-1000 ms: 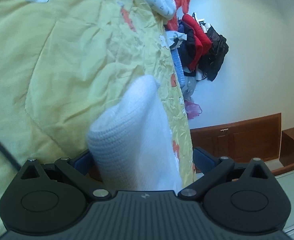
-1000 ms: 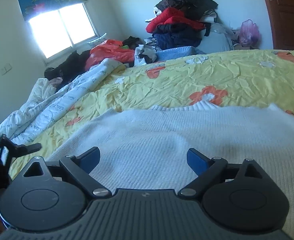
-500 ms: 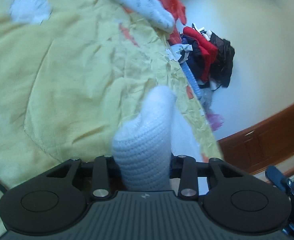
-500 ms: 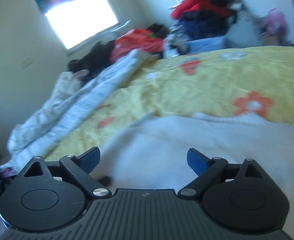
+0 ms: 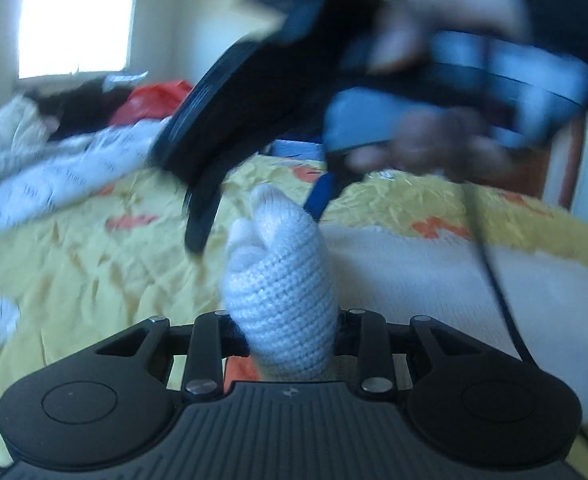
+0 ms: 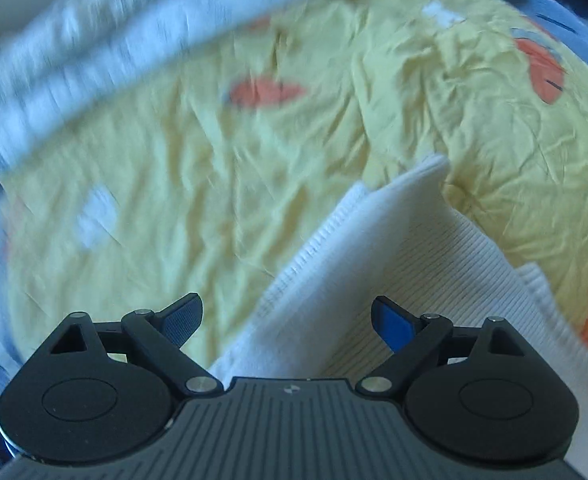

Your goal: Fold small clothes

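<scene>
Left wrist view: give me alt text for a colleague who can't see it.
The left gripper is shut on a bunched fold of white knit garment above a yellow flowered bedspread. The right gripper, blurred and hand-held, hangs open just beyond it.

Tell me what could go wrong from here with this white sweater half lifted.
1. The left gripper pinches only a bunched bit of the white sweater; a hard pull might slip it free.
2. The right gripper is open above the sweater's edge and passes close in front of the left one, so they could bump.
3. A black cable trails across the sweater and might snag the fold.
</scene>
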Demonstrator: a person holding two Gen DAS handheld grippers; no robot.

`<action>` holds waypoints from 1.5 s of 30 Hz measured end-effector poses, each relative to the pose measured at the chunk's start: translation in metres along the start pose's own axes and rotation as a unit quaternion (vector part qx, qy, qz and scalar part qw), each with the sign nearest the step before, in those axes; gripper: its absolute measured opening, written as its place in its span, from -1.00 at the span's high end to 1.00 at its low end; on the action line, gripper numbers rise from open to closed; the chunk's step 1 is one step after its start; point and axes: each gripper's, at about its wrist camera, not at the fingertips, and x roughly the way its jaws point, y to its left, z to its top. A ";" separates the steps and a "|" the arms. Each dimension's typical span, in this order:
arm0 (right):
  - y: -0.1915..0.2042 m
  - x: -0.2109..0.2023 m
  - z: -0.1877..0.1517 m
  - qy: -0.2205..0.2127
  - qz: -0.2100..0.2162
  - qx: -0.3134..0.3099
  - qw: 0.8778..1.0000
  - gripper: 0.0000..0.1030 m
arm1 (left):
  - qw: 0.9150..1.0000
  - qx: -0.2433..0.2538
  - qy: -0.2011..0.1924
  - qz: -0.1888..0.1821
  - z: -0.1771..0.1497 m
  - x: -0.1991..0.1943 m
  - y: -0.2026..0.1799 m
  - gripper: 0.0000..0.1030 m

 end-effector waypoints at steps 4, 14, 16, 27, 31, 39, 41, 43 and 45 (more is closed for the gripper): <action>0.022 0.025 0.006 0.054 -0.046 -0.049 0.996 -0.57 | 0.996 0.089 -0.012 0.006 -0.002 -0.004 -0.019 0.42; -0.010 -0.025 -0.023 -0.016 -0.027 -0.095 0.995 0.46 | 0.983 0.182 -0.038 0.011 -0.002 -0.017 -0.049 0.42; -0.028 -0.050 -0.038 -0.045 -0.004 -0.088 0.995 0.49 | 0.977 0.207 -0.052 -0.006 0.005 -0.028 -0.067 0.42; -0.194 -0.171 -0.209 -0.192 0.022 0.069 0.979 0.51 | 0.920 0.337 -0.125 -0.154 0.019 -0.059 -0.202 0.41; -0.250 -0.160 -0.298 -0.212 0.028 0.162 0.963 0.51 | 0.887 0.395 -0.110 -0.210 -0.020 -0.058 -0.255 0.41; -0.293 -0.110 -0.405 -0.307 0.086 0.357 0.878 -0.12 | 0.833 0.484 -0.159 -0.216 -0.079 -0.058 -0.268 0.15; -0.297 -0.116 -0.428 -0.352 0.098 0.397 0.842 -0.49 | 0.846 0.449 -0.147 -0.247 -0.064 -0.062 -0.237 -0.35; -0.297 -0.121 -0.452 -0.401 0.102 0.425 0.805 -0.75 | 0.872 0.387 -0.135 -0.267 -0.044 -0.071 -0.199 -0.79; -0.299 -0.120 -0.465 -0.420 0.108 0.435 0.789 -0.80 | 0.901 0.301 -0.128 -0.286 -0.021 -0.075 -0.153 -0.87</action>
